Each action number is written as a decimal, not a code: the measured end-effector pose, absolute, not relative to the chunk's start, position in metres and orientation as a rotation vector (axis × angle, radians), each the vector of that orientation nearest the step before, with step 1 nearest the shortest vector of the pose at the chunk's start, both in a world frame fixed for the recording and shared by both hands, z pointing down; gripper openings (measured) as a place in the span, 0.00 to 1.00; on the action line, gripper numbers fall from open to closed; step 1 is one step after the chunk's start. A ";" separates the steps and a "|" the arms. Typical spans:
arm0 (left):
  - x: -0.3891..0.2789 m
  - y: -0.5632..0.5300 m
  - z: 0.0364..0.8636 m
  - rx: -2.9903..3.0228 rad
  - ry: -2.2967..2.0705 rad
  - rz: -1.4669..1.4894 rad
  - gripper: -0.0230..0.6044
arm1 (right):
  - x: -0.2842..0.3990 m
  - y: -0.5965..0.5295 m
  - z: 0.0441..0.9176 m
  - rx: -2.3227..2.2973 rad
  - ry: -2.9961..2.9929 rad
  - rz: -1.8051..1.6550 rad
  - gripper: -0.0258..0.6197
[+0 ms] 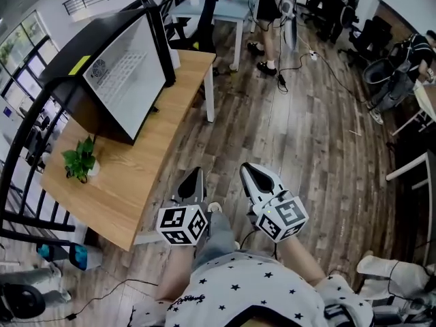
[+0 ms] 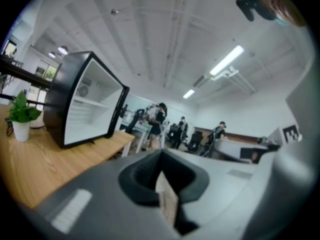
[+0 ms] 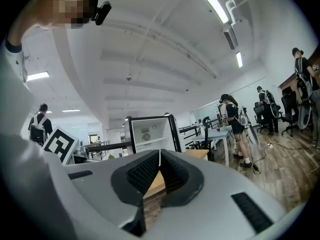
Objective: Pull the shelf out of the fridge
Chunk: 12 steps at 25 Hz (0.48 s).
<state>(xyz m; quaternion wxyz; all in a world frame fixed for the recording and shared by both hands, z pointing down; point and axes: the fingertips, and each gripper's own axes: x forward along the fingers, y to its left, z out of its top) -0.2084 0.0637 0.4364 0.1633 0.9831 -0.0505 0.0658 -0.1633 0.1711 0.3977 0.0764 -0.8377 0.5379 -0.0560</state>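
A black mini fridge [image 1: 102,73] stands on the wooden table [image 1: 136,182] at the upper left, its door [image 1: 158,36] swung open and the white inside showing. A white shelf [image 2: 89,103] lies across its middle. The fridge [image 3: 151,133] also shows small and straight ahead in the right gripper view. My left gripper [image 1: 195,177] and right gripper [image 1: 249,171] hover side by side over the floor, off the table's near right corner and well short of the fridge. Both have their jaws pressed together with nothing between them.
A small potted plant [image 1: 82,159] sits on the table near the fridge's left side. Black railings [image 1: 27,135] run behind the table. Further back are another table [image 1: 218,9], office chairs [image 1: 354,26], cables on the wood floor and several people [image 1: 269,12].
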 end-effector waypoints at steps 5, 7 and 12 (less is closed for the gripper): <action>-0.179 0.055 0.440 2.807 -0.108 0.202 0.04 | -0.132 0.159 0.401 -2.525 1.602 -0.174 0.08; -0.165 0.045 0.444 2.794 -0.113 0.209 0.04 | -0.117 0.151 0.403 -2.531 1.604 -0.182 0.08; -0.127 0.019 0.443 2.789 -0.130 0.204 0.04 | -0.078 0.126 0.399 -2.537 1.633 -0.175 0.08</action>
